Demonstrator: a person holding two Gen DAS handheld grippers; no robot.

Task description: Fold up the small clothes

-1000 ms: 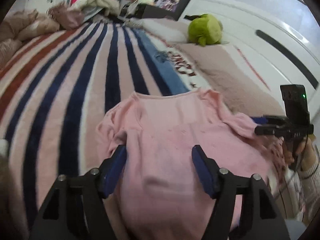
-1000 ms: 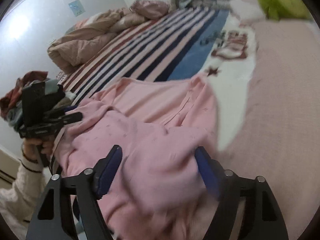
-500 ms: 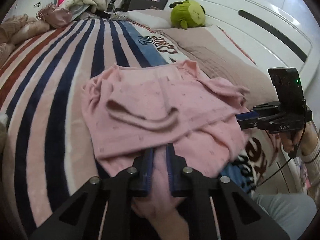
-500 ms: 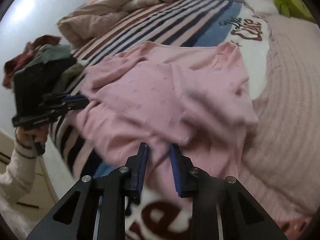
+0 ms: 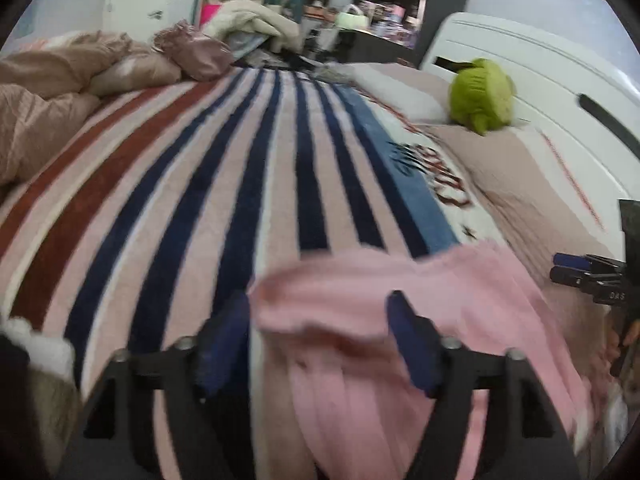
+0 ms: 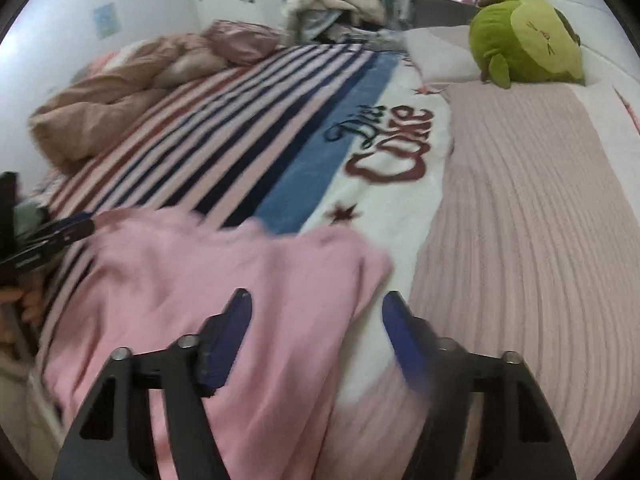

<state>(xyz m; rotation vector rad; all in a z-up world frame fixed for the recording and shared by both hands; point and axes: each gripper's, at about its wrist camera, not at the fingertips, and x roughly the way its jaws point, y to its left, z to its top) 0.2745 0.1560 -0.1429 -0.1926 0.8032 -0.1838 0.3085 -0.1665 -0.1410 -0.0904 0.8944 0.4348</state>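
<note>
Where half a second back both sets of fingers pinched pink cloth, now spread apart: left gripper (image 5: 318, 322), right gripper (image 6: 316, 322). Pink garment (image 6: 208, 280) dropped on the striped bed (image 5: 248, 184), bunched. Probably 1 fold laid; smoothing next.

bed (image 6: 520, 208) | striped blanket (image 5: 224, 184) | on it: pink garment (image 6: 224, 280), green plush (image 6: 524, 40), tan duvet (image 5: 44, 112)

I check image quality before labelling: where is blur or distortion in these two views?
Left wrist view: pink garment and left gripper smeared by motion; fisheye bends the striped blanket. Right wrist view: garment edges and right gripper blurred; green plush toy fairly sharp.
</note>
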